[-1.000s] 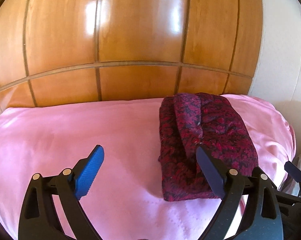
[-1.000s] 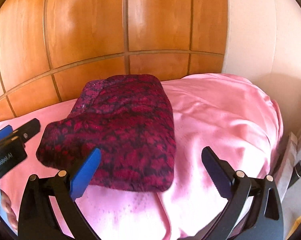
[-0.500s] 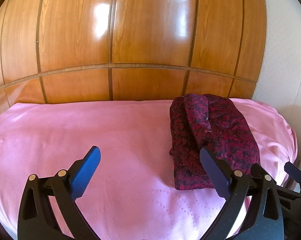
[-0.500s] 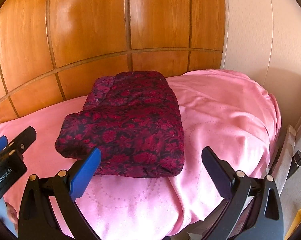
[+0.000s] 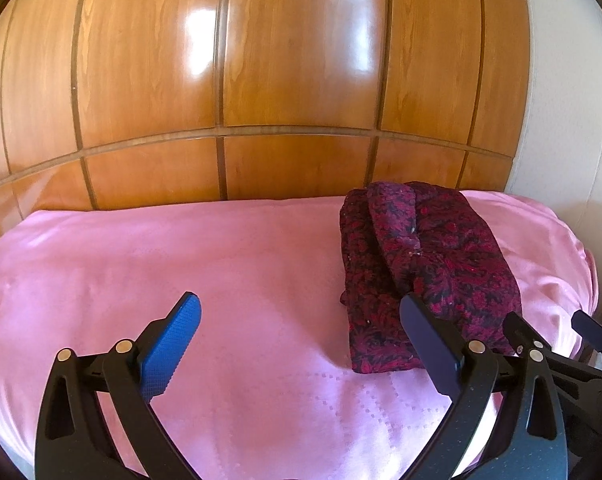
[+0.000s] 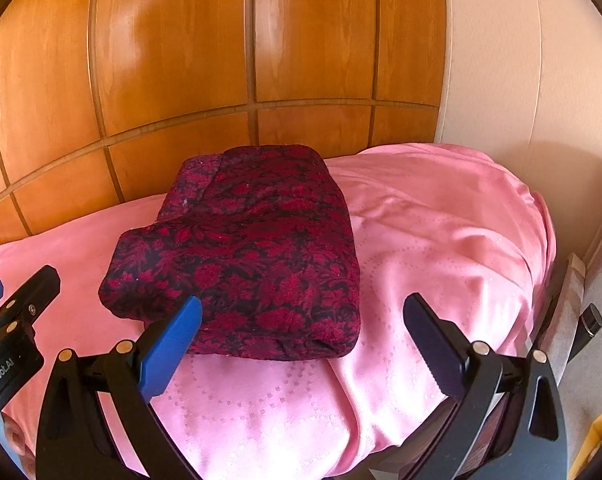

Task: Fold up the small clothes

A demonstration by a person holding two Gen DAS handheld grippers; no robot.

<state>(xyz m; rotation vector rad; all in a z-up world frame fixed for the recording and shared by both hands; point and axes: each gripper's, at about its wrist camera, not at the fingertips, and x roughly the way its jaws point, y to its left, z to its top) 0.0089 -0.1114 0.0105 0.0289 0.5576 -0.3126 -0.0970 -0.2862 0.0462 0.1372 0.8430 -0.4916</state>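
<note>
I see the folded garment point(image 6: 253, 252) lying ahead of my right claw point(image 6: 301, 332), untouched. Both claws, left claw point(image 5: 301, 332) included, stand released above the pink bedcover point(image 5: 181, 264).

Folded fabric garment point(image 6: 253, 248), dark maroon ground with a dense crimson floral and leaf print, black between the motifs. Bed cover point(image 5: 181, 272), plain satin pink with a faint stitched dotted diamond pattern. Glossy wooden panel wall point(image 5: 261, 80), honey-orange grain, darker brown joint lines. Left tool point(image 5: 301, 340) and right tool point(image 6: 301, 340), each black-framed, one textured blue pad and one dark navy. Side wall point(image 6: 521, 60), pale cream.
</note>
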